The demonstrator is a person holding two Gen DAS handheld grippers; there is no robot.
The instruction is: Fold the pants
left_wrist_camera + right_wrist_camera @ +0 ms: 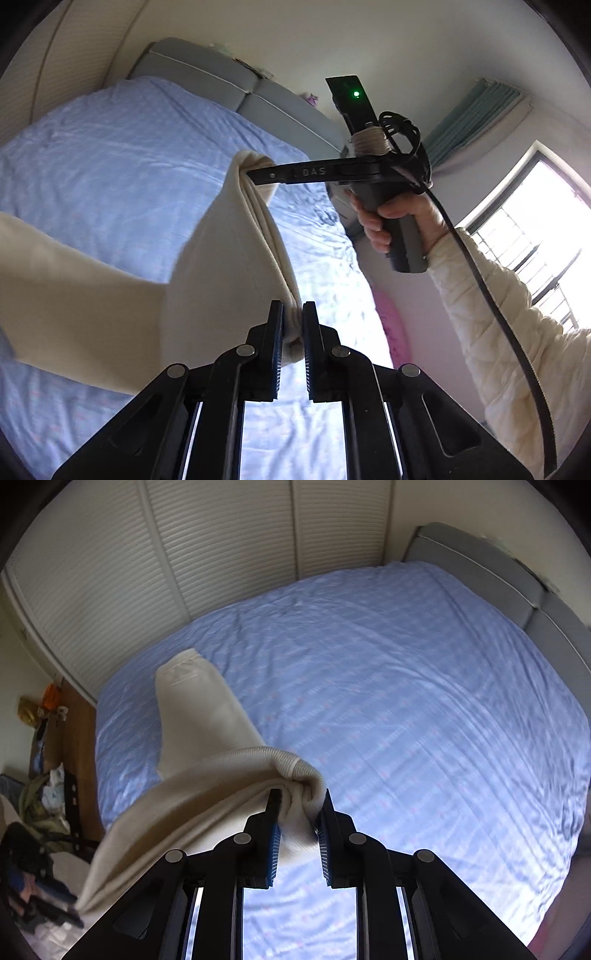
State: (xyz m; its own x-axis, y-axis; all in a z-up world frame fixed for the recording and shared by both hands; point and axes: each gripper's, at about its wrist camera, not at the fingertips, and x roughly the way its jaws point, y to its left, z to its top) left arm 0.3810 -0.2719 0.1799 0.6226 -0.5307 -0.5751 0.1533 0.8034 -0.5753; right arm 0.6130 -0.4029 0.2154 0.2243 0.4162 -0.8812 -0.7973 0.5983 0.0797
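Note:
The cream pants hang in the air above the blue bed. My left gripper is shut on one end of their top edge. My right gripper is shut on the bunched ribbed edge of the pants. In the left wrist view the right gripper pinches the far end of the same stretched edge. The rest of the pants droops down to the left, and one leg end reaches toward the bed in the right wrist view.
A grey headboard stands at the bed's far end. White louvred closet doors line one side. A wooden stand with clutter and a clothes pile sit at the left. A window is at the right.

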